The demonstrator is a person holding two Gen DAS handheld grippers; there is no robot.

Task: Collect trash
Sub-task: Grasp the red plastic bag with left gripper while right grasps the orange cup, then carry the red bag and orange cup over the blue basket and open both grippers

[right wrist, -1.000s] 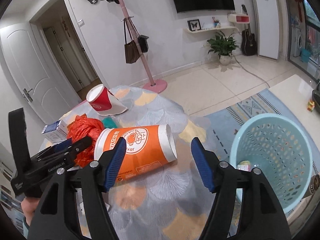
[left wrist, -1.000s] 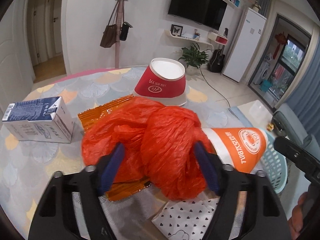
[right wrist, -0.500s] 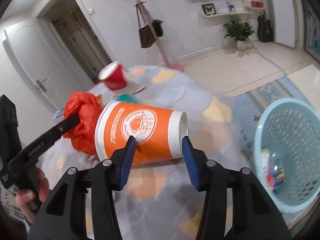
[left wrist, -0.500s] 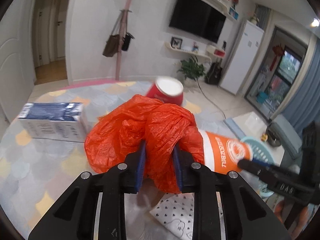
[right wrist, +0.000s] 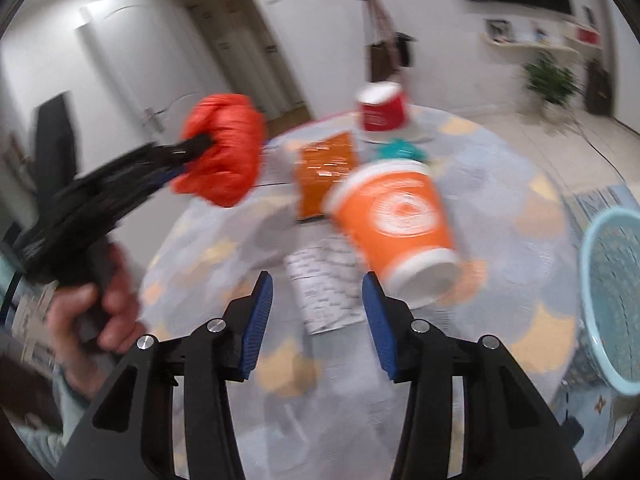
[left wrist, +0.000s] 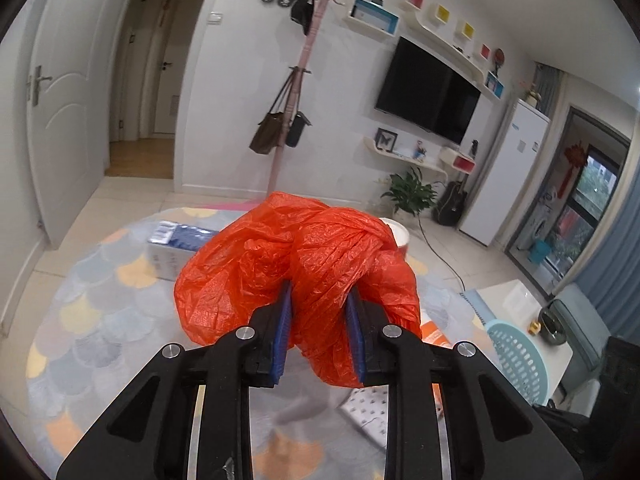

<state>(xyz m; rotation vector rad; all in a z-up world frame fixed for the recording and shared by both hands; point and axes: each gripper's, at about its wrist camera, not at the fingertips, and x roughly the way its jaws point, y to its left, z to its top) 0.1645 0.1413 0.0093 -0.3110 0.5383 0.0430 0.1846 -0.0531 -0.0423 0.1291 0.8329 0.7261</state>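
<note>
My left gripper (left wrist: pixel 319 300) is shut on a crumpled red plastic bag (left wrist: pixel 312 264) and holds it above the round table; it also shows in the right wrist view (right wrist: pixel 222 152). My right gripper (right wrist: pixel 318 292) is open and empty, pulled back from the orange paper cup (right wrist: pixel 396 220), which lies on its side on the table. A light blue mesh basket (right wrist: pixel 612 296) stands beside the table at the right, also seen in the left wrist view (left wrist: pixel 516 356).
On the table lie an orange snack wrapper (right wrist: pixel 324 172), a white dotted paper (right wrist: pixel 320 284), a red paper bowl upside down (right wrist: pixel 380 112), a teal scrap (right wrist: pixel 400 150) and a blue-white carton (left wrist: pixel 176 244). The right wrist view is blurred.
The left gripper closed on the red bag and lifted it off the table. The right gripper narrowed around the orange cup, then drew back without it; the cup now lies turned.
</note>
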